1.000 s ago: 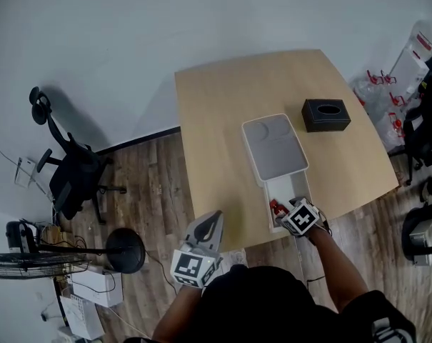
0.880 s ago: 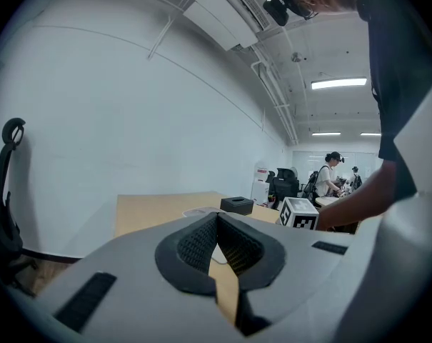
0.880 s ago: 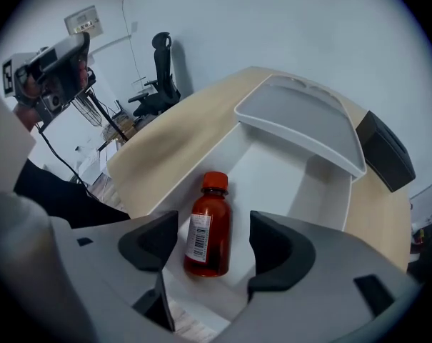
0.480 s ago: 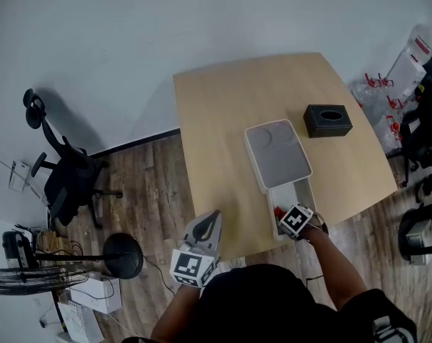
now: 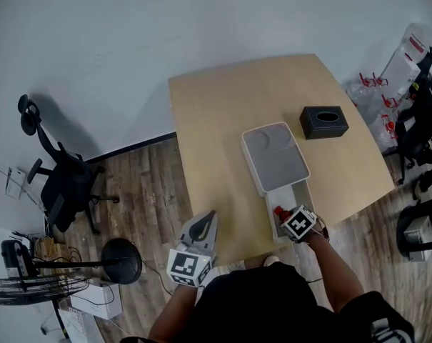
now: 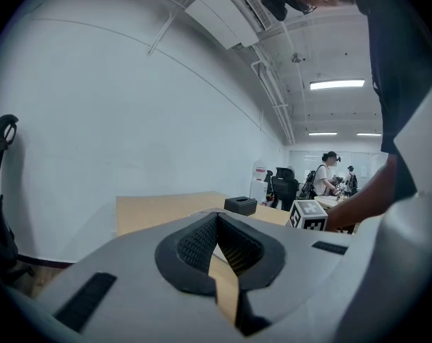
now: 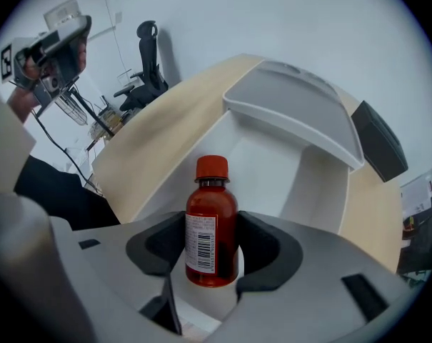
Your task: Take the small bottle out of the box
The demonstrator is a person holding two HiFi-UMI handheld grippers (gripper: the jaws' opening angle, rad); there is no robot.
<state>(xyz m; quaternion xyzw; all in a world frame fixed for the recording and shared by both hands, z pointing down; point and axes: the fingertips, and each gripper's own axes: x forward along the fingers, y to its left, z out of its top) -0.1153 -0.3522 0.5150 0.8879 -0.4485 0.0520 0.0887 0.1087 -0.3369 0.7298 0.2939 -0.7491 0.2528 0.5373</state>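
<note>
A small red bottle (image 7: 211, 227) with a red cap stands upright in the open near end of a white box (image 5: 301, 190); its cap (image 5: 278, 211) shows beside the marker cube. The box's grey lid (image 5: 275, 159) is slid toward the far end. My right gripper (image 7: 211, 252) reaches into the box, its jaws closing, both dark pads against the bottle's sides. It shows in the head view (image 5: 287, 219) at the table's near edge. My left gripper (image 5: 205, 224) hangs off the table's near-left edge, its jaws together (image 6: 217, 224) with nothing in them.
A black tissue box (image 5: 324, 122) sits on the wooden table (image 5: 216, 113) right of the white box. An office chair (image 5: 58, 181) and a fan base (image 5: 121, 259) stand on the floor to the left. Bags and gear crowd the right edge (image 5: 408, 113).
The right gripper stays at the box's near end by the bottle, shifting only slightly. The left gripper keeps its place off the table's edge.
</note>
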